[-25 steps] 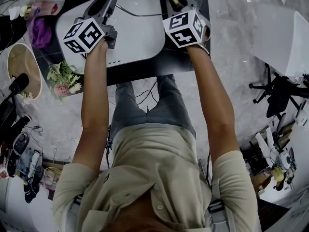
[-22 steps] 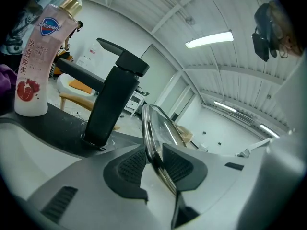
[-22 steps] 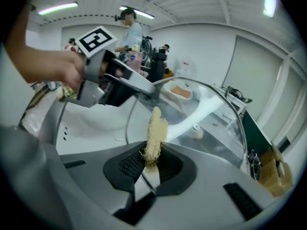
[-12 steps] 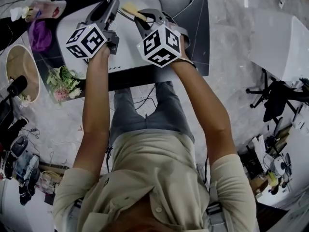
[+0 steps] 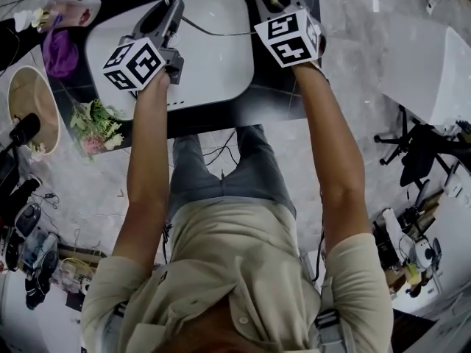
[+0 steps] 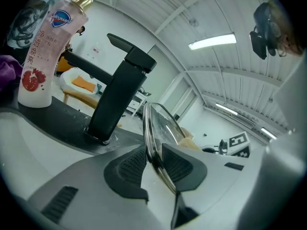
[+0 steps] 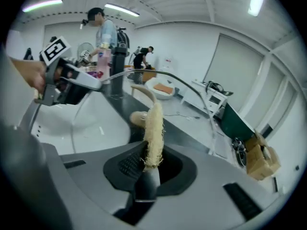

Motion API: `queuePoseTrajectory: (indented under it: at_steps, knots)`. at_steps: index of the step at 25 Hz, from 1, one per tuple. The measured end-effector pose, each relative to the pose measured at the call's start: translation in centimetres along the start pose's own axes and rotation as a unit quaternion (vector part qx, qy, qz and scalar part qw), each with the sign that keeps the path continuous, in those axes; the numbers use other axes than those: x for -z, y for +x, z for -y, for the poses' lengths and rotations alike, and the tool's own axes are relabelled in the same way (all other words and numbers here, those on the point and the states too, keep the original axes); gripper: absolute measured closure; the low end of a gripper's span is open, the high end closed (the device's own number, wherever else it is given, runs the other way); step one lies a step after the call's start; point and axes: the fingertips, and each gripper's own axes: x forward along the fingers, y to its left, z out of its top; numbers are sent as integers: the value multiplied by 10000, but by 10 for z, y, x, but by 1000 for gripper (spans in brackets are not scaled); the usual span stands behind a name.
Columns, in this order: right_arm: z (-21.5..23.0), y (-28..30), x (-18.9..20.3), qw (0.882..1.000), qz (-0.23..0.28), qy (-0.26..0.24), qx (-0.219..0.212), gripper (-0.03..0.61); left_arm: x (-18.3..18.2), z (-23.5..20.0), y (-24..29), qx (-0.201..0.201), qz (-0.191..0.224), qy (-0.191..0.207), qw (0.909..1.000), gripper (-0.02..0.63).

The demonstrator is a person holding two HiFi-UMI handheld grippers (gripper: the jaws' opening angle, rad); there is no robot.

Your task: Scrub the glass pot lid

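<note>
- Presently, left gripper [image 6: 153, 163]: jaws part-way closed, ribbed pads pressed on either face of the glass pot lid [image 6: 159, 124] at its metal rim.
- Glass pot lid: held on edge, tilted, above the white sink basin [image 5: 213, 68]; the black faucet [image 6: 117, 92] stands just behind it in the left gripper view.
- Right gripper [image 7: 151, 164]: jaws drawn narrow, clamped on a tan loofah scrubber [image 7: 154, 126] that sticks out forward between them.
- Loofah scrubber: its far end reaches toward the lid's rim over the basin; whether it touches the glass cannot be told.
- Soap bottle [image 6: 41, 56]: upright on the dark counter, left of the faucet.
- Purple cloth [image 5: 59, 50] and flowers [image 5: 96, 120]: beside the basin's left side, well apart from both grippers.
</note>
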Motion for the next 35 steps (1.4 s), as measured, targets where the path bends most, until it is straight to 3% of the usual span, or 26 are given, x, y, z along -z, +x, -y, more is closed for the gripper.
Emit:
queuePoseTrajectory:
  at_steps: [4, 6, 15, 20, 23, 27, 35]
  knots:
    - [83, -10, 18, 9948, -166, 493, 871, 526, -2, 2, -2, -64, 50, 18, 10000, 502]
    - [102, -15, 18, 9927, -192, 561, 1049, 525, -1, 2, -2, -74, 60, 7, 10000, 502]
    - [88, -6, 9, 9931, -229, 402, 1080, 526, 0, 4, -1, -22, 73, -21, 10000, 502]
    - [22, 13, -25, 9984, -44, -13, 557, 526, -2, 4, -2, -57, 113, -54, 9999, 505]
    - [-39, 19, -56, 9987, 196, -476, 0, 526, -2, 4, -1, -37, 131, -103, 9999, 506]
    - [-105, 15, -92, 9932, 574, -633, -797, 526, -2, 1, -2, -47, 149, -156, 9998, 509]
    - [-114, 7, -105, 9923, 645, -463, -952, 526, -6, 5, -2, 31, 252, -229, 9994, 512]
